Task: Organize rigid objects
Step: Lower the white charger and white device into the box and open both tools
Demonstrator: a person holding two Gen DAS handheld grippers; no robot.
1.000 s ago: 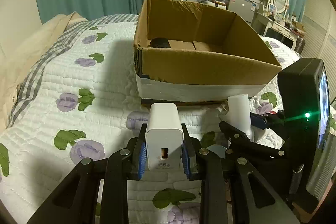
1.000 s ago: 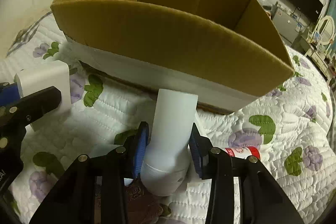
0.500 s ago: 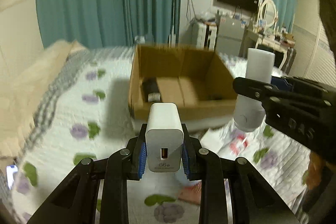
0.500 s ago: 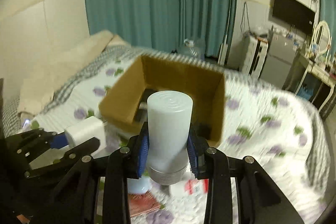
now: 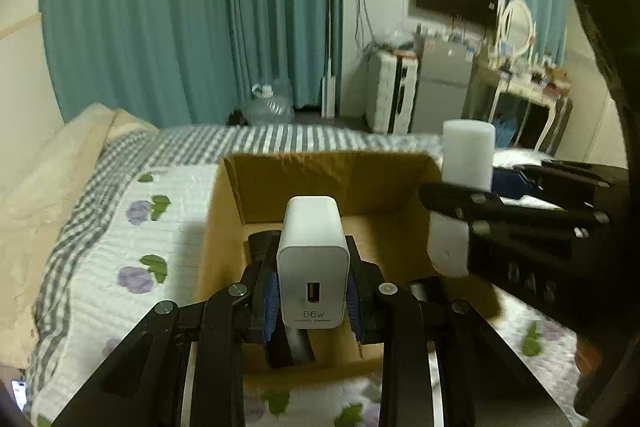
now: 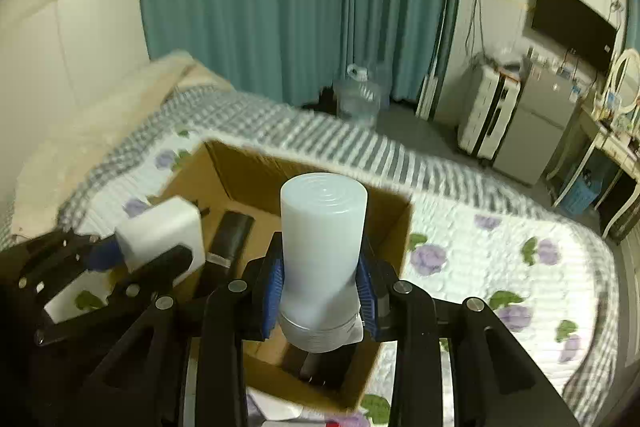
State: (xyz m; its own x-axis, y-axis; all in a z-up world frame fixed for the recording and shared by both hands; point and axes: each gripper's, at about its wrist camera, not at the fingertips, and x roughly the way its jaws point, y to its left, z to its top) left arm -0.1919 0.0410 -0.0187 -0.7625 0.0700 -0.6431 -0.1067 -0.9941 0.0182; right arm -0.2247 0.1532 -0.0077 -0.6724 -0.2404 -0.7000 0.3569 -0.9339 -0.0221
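One charger [image 5: 313,263], one bottle [image 6: 320,259], one box [image 5: 340,171].

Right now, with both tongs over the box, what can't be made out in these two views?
- Cardboard box floor, left wrist view: mostly hidden behind the white charger and the left tongs.
- Dark cylinder in the box, right wrist view: too dim to identify, near end hidden behind the left tongs.
- White bottle label or contents: none visible; cap end is clamped in the right tongs.
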